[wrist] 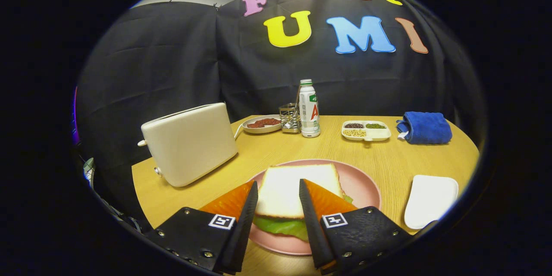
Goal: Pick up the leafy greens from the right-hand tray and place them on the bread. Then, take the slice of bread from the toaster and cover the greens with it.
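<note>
I hold the hand-held gripper (pixel 278 194) open over the white bread slice (pixel 297 189), which covers the green leafy greens (pixel 280 226) on the round pink plate (pixel 366 189). Pulling back carelessly, I judge, could drag the slice off.

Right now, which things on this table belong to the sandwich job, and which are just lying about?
Part of the job: top bread slice, greens under it, pink plate, toaster, white tray, gripper open around the sandwich.

Lying about: bottle, blue towel, divided dish, bowl, metal holder.
</note>
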Motion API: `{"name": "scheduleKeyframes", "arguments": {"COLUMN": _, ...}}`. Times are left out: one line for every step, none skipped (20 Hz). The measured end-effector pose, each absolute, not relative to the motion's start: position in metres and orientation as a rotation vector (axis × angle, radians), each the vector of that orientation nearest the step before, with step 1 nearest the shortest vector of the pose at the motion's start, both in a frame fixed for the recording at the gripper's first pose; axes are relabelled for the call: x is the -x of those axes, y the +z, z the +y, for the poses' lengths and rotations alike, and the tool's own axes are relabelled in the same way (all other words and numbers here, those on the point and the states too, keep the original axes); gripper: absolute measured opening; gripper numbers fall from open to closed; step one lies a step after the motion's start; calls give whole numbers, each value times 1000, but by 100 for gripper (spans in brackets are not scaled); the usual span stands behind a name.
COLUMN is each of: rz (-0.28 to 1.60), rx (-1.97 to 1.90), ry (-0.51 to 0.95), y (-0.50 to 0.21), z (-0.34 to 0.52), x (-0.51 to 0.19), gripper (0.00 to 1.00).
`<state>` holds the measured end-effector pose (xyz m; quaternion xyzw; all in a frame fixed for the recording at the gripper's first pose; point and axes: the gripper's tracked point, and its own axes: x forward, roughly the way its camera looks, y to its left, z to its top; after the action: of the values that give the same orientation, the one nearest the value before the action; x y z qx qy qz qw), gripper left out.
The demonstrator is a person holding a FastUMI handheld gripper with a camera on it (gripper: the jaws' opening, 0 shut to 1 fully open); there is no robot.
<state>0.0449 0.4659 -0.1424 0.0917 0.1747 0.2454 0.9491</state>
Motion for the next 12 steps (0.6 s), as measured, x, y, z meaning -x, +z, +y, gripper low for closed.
{"name": "scheduleKeyframes", "arguments": {"rz": 340, "rx": -195, "ry": 493, "y": -135, "z": 462, "x": -47, "gripper": 59}}
{"name": "scheduleKeyframes", "arguments": {"rz": 326, "rx": -198, "ry": 484, "y": -129, "z": 456, "x": -49, "gripper": 59}}
{"name": "scheduleKeyframes", "arguments": {"rz": 314, "rx": -195, "ry": 469, "y": -121, "z": 446, "x": -53, "gripper": 59}}
{"name": "scheduleKeyframes", "arguments": {"rz": 301, "rx": -189, "ry": 455, "y": -115, "z": 439, "x": -56, "gripper": 59}}
{"name": "scheduleKeyframes", "arguments": {"rz": 284, "rx": -176, "ry": 440, "y": -105, "z": 428, "x": -60, "gripper": 59}}
{"name": "scheduleKeyframes", "arguments": {"rz": 268, "rx": -162, "ry": 430, "y": -96, "z": 420, "x": -63, "gripper": 59}}
{"name": "scheduleKeyframes", "arguments": {"rz": 249, "rx": -147, "ry": 422, "y": -84, "z": 409, "x": -67, "gripper": 59}}
{"name": "scheduleKeyframes", "arguments": {"rz": 230, "rx": -135, "ry": 420, "y": -73, "z": 399, "x": -70, "gripper": 59}}
{"name": "scheduleKeyframes", "arguments": {"rz": 212, "rx": -126, "ry": 423, "y": -61, "z": 387, "x": -73, "gripper": 59}}
{"name": "scheduleKeyframes", "arguments": {"rz": 200, "rx": -122, "ry": 423, "y": -52, "z": 375, "x": -75, "gripper": 59}}
{"name": "scheduleKeyframes", "arguments": {"rz": 189, "rx": -120, "ry": 416, "y": -43, "z": 359, "x": -78, "gripper": 59}}
{"name": "scheduleKeyframes", "arguments": {"rz": 179, "rx": -122, "ry": 406, "y": -35, "z": 343, "x": -79, "gripper": 59}}
